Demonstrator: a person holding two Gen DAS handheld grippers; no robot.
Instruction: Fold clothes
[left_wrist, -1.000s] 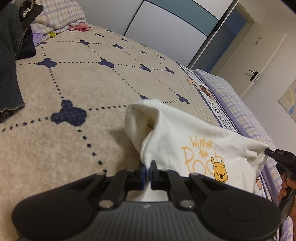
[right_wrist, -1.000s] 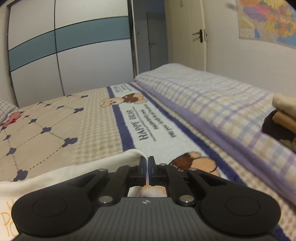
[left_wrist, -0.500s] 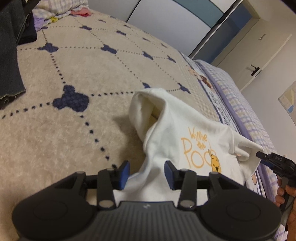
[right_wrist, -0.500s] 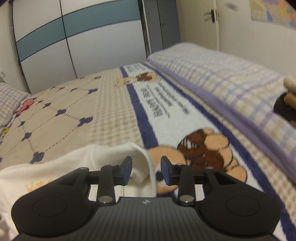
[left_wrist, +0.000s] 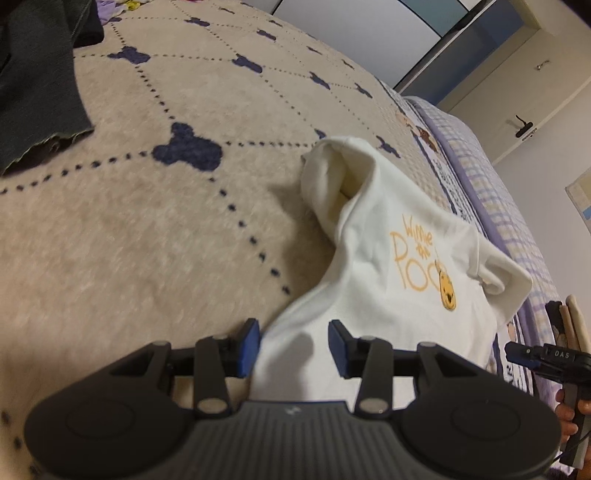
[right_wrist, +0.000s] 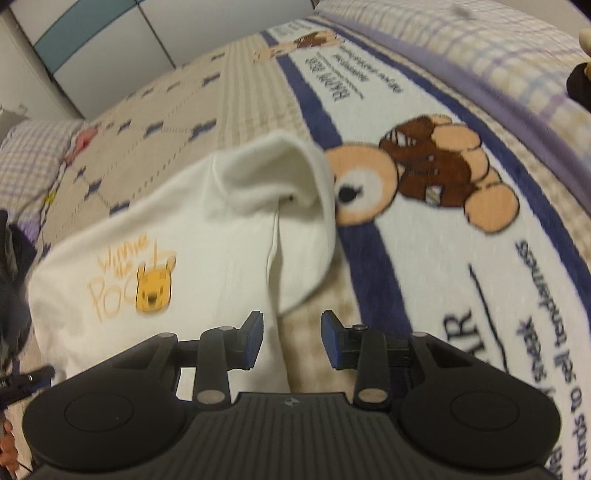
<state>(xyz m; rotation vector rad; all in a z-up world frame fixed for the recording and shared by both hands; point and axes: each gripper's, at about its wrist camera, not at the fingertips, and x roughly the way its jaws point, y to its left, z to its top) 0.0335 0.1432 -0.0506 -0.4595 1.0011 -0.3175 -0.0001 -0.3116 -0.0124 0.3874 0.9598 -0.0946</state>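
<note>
A: What is nearest?

B: The left gripper (left_wrist: 293, 345), jaws spread, nothing pinched. The near edge of a white shirt (left_wrist: 391, 273) lies between its blue pads without being pressed. The right gripper (right_wrist: 291, 339) is also spread, astride the shirt's other near edge.

A: Where is the shirt?

B: Loose on the bed (left_wrist: 155, 236), a yellow bear print facing up, both sleeves folded in. A dark garment (left_wrist: 33, 77) lies further off, at the bed's far left.

A: Which step is this?

B: Probably a release after laying one fold. Next, I judge, both grippers must take hold again for another fold.

A: What changed?

B: A second ago both jaws were pinching cloth. They have just been opening, and the shirt has settled flatter.
</note>
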